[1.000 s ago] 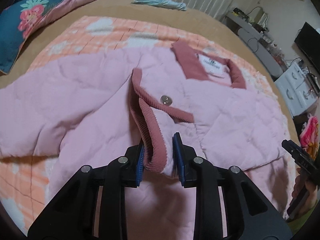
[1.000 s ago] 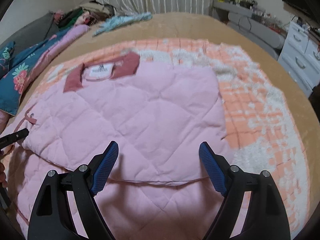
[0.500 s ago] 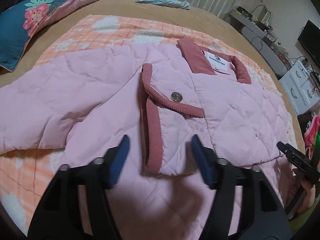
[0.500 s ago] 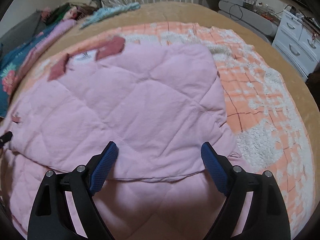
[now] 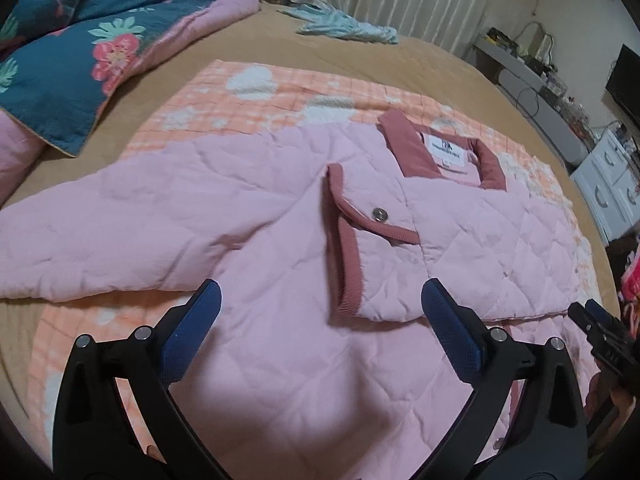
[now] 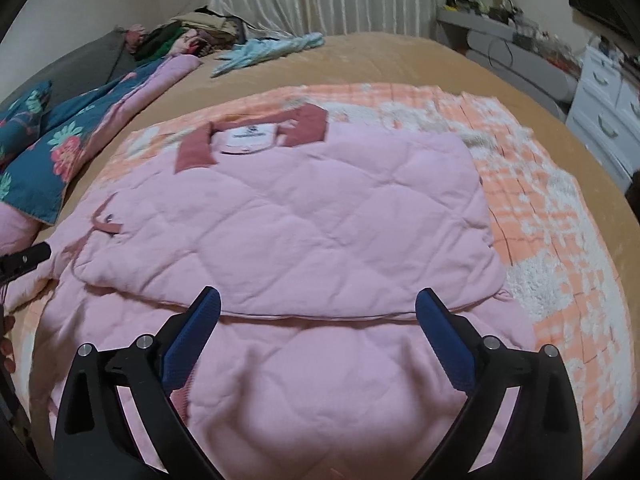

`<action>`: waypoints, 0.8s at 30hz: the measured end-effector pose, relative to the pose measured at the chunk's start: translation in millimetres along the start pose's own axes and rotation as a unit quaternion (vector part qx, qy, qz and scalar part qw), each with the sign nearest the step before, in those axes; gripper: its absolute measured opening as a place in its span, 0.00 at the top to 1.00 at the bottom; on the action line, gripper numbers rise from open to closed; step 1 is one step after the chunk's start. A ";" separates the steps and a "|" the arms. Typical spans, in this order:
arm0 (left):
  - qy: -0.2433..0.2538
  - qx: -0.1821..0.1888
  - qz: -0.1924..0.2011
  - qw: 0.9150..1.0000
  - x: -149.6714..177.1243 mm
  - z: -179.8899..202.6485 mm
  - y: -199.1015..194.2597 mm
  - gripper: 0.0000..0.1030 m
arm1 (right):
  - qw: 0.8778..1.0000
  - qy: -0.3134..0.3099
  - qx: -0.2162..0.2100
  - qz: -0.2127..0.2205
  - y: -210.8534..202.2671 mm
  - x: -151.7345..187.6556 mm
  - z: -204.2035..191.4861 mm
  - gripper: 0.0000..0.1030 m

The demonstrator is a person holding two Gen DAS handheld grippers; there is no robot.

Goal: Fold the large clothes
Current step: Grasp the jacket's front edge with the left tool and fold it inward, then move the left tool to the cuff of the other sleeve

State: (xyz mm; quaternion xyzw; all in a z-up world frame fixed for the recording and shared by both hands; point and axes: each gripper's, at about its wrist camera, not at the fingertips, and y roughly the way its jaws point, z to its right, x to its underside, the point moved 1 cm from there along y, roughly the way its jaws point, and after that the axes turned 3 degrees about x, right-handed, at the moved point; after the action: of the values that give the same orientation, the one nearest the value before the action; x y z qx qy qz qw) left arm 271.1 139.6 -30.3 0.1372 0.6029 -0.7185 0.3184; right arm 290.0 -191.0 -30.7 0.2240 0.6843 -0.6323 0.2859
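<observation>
A pink quilted jacket (image 5: 248, 200) with a dark rose collar (image 5: 404, 148) lies flat on the bed. Its right side is folded over the chest (image 6: 320, 208). The sleeve end with the rose cuff and snap button (image 5: 352, 248) rests across the front. My left gripper (image 5: 322, 292) hovers just short of that cuff, its jaws opening wide with nothing pressed between them. My right gripper (image 6: 318, 298) hangs over the folded panel's lower edge, its jaws also opening, with nothing held. Each gripper shows at the edge of the other's view, the right (image 5: 600, 332) and the left (image 6: 24, 258).
An orange and white checked blanket (image 5: 280, 88) lies under the jacket on a tan bedcover. A blue floral quilt (image 5: 80, 60) sits at the far left, a light blue garment (image 5: 344, 28) and a clothes pile (image 6: 192, 32) at the back. White drawers (image 6: 608, 120) stand to the right.
My left gripper let go of the rose cuff, opened wide and drew back and up; the cuff now lies on the chest. My right gripper widened a little and shifted sideways.
</observation>
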 end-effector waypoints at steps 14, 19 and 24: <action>-0.074 -0.030 0.030 0.996 9.3 -65.7 -40.9 0.09 | 0.998 -0.044 -0.032 0.041 -41.5 -12.6 -68.8 0.05; -0.094 -0.068 0.040 0.992 14.9 -95.8 -48.6 0.09 | 0.996 -0.069 -0.041 0.047 -48.1 -15.1 -101.0 0.05; -0.131 -0.075 0.040 0.988 20.8 -130.2 -54.9 0.09 | 0.992 -0.099 -0.052 0.055 -52.7 -16.2 -136.9 0.05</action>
State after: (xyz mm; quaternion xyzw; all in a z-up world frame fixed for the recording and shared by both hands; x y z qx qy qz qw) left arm 196.8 261.5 -30.3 0.0416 0.6020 -0.6700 0.4324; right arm 251.9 -59.4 24.1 0.1827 0.6711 -0.5986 0.3973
